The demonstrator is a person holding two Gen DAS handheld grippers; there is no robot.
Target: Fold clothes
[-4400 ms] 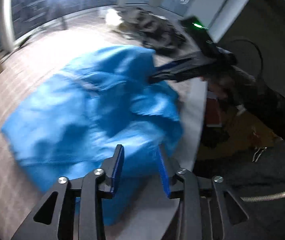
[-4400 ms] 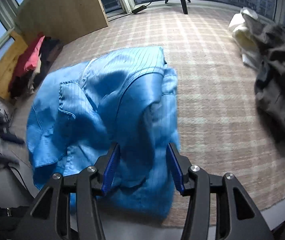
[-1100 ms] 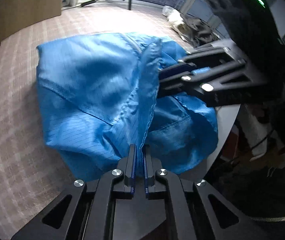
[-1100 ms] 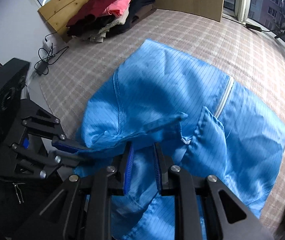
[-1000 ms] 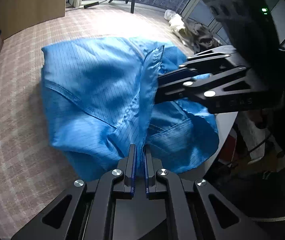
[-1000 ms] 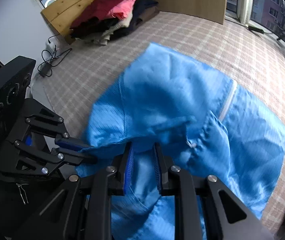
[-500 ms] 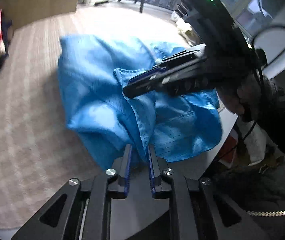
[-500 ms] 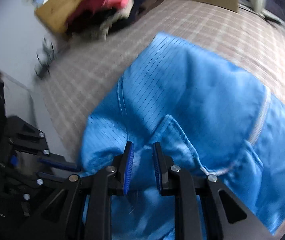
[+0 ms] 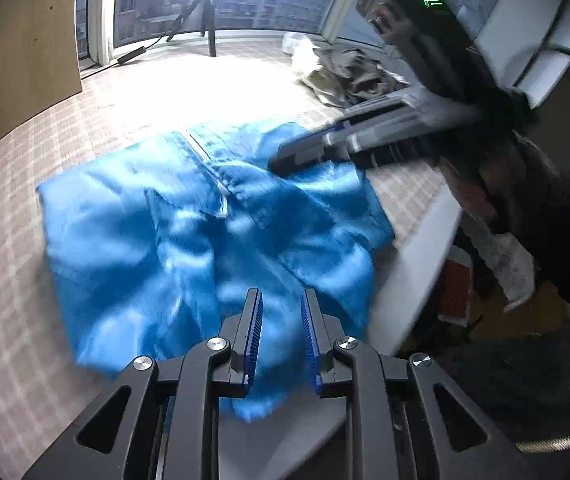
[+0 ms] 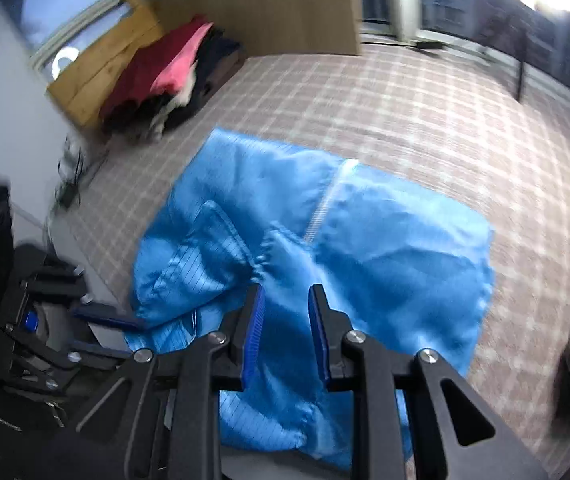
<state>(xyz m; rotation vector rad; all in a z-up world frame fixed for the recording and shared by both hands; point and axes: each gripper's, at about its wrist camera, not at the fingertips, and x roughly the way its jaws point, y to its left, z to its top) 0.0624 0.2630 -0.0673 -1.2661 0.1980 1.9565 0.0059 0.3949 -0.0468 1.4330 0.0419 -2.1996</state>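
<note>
A blue jacket (image 9: 145, 220) with a white zip lies crumpled on the checked tablecloth (image 9: 13, 280). My left gripper (image 9: 281, 336) hovers over its near hem with the jaws opening. Fabric shows below the gap, and the pads do not press on it. My right gripper (image 10: 287, 328) hangs above the jacket (image 10: 385, 248) with its jaws slightly apart and opening, gripping nothing. In the left wrist view the right gripper (image 9: 285, 160) is a blur over the jacket's far right corner. In the right wrist view the left gripper (image 10: 113, 332) sits at the jacket's left edge.
A heap of grey and white clothes (image 9: 345, 72) lies at the table's far side. Red, pink and dark clothes (image 10: 165, 76) are stacked on a wooden bench. The table's edge (image 9: 425, 280) runs close to the jacket. A person's dark sleeve (image 9: 525, 200) is behind the right gripper.
Both grippers have let go of the raised folds and drawn back, the left one upward. The jacket has dropped onto the table. The left jaws have widened clearly.
</note>
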